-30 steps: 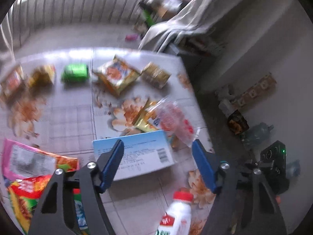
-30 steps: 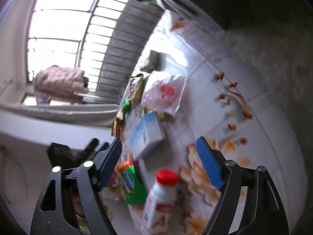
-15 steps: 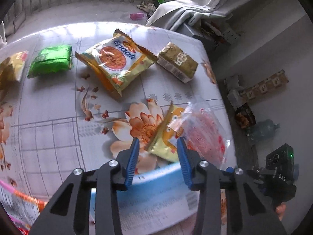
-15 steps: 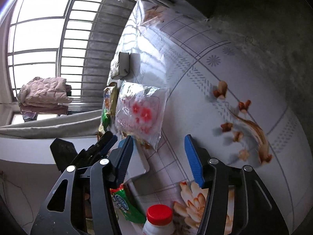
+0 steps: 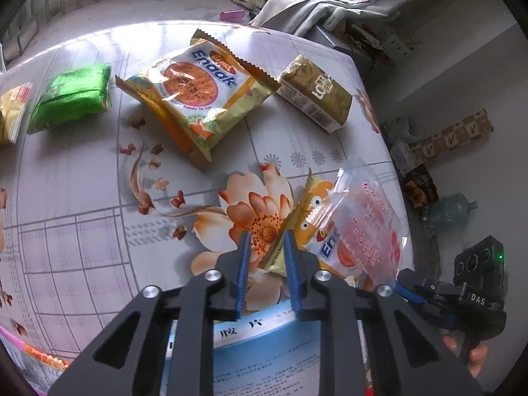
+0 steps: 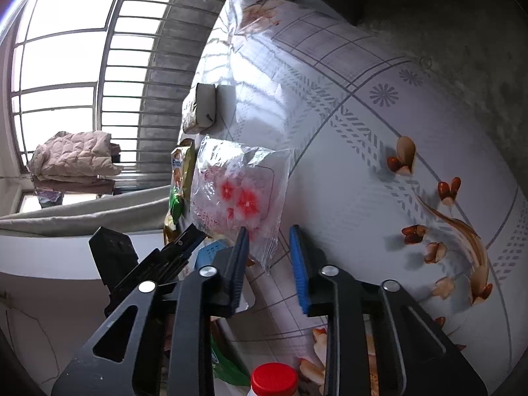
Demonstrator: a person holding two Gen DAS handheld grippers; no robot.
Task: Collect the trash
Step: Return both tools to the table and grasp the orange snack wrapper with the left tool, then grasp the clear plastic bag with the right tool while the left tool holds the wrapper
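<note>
**On the flowered tablecloth point(image 5: 82, 178), two wrappers nearly caught**

Left gripper point(image 5: 265, 242) narrowed around the yellow wrapper's point(image 5: 298, 227) edge; right gripper point(image 6: 269, 237) narrowed around the clear bag's point(image 6: 241, 191) corner. Both just closing, lowered from a second ago. Probably lifting next.

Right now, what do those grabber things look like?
Each hand-held gripper, left and right, has black, angular arms with triangular cut-outs and silver round bolts. The fingers carry ridged blue pads. In the left view, the other gripper's black camera block reads "DAS" beside a green light.
</note>
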